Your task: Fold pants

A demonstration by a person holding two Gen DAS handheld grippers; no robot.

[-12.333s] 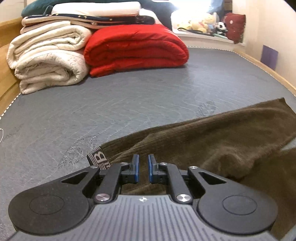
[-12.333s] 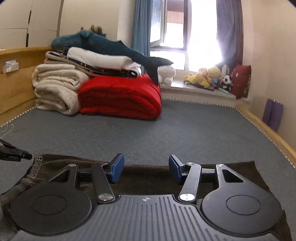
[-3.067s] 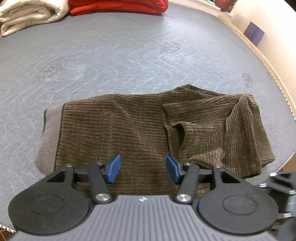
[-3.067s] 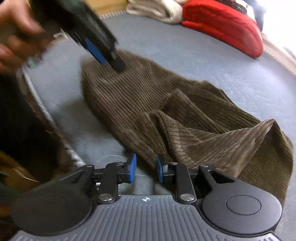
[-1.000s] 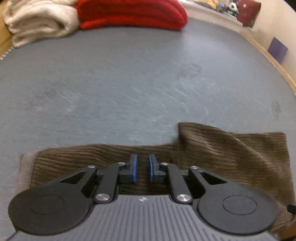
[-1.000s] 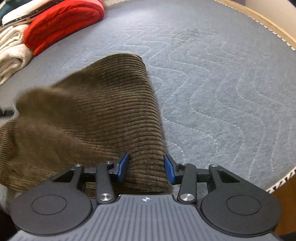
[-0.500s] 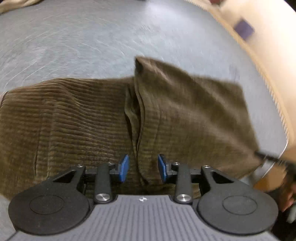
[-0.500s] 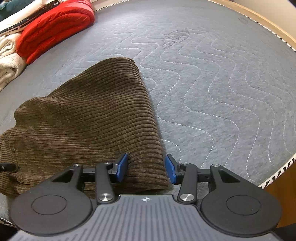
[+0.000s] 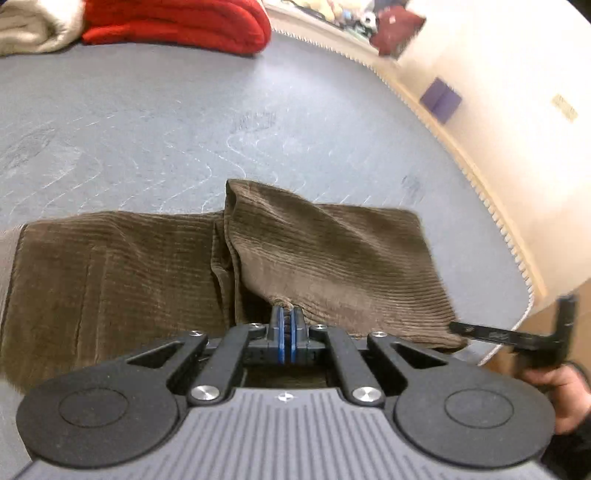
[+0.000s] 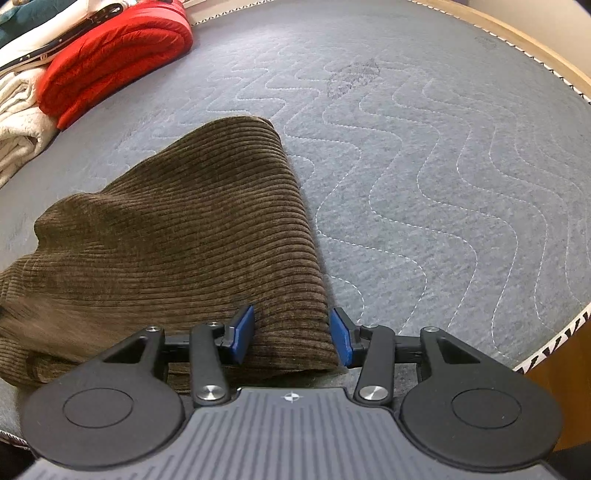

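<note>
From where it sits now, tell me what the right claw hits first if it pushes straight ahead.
The brown corduroy pants: the folded edge already lies between the right claw's open pads, so it would likely press into that cloth, then the grey mattress beneath.

A bedroom in a home: a grey quilted mattress (image 10: 443, 166) with wavy stitching fills the frame, edged by a pale wooden bed frame (image 10: 517, 33) at upper right. Folded bedding sits at upper left, a red quilt (image 10: 110, 62) beside cream blankets (image 10: 18, 125). In the left wrist view, soft toys (image 9: 332, 11) and a dark red cushion (image 9: 395, 27) line a sill along the top edge.
</note>
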